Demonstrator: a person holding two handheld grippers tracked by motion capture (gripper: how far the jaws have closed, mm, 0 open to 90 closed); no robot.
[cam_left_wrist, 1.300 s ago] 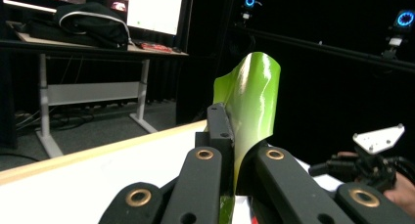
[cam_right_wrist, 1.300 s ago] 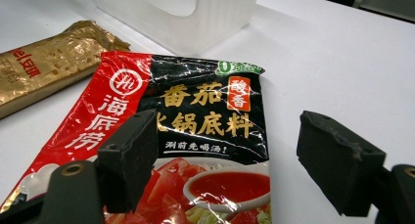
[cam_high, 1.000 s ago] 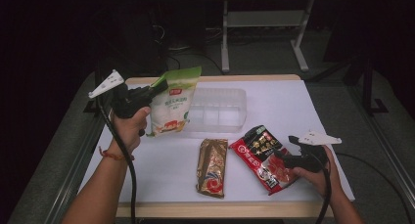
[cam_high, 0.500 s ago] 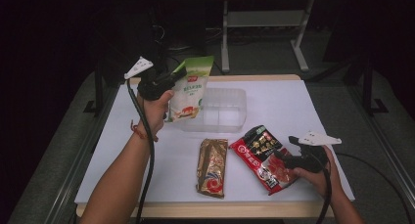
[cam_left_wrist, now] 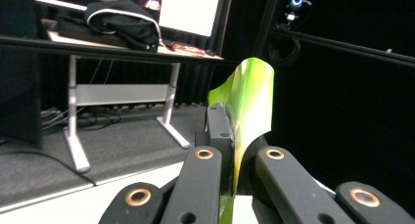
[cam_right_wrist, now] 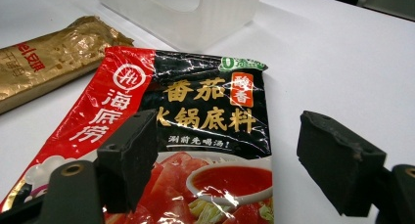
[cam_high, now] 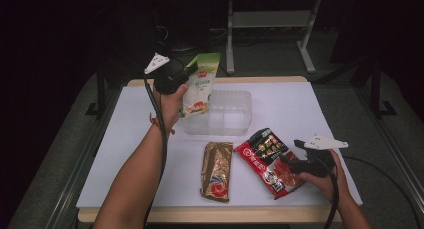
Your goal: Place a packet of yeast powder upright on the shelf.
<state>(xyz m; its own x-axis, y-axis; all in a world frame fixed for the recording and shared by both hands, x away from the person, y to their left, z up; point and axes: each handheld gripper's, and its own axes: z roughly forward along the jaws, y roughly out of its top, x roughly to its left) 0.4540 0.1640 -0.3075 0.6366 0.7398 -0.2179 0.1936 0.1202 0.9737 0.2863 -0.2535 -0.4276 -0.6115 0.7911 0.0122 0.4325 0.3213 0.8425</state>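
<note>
My left gripper (cam_high: 186, 75) has the green packet (cam_high: 198, 91) pinched by its top edge, hanging over the clear tub (cam_high: 220, 112) (nothing inside it) — not dropped yet. My right gripper (cam_right_wrist: 227, 155) rests open over the red packet (cam_right_wrist: 195, 150); gold packet (cam_high: 216, 170) untouched.

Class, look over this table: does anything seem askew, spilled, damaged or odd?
Nothing is spilled or torn. The gold packet and red packet lie flat on the table, the red one askew. The left tool holds the green-topped pouch over the clear container.
</note>
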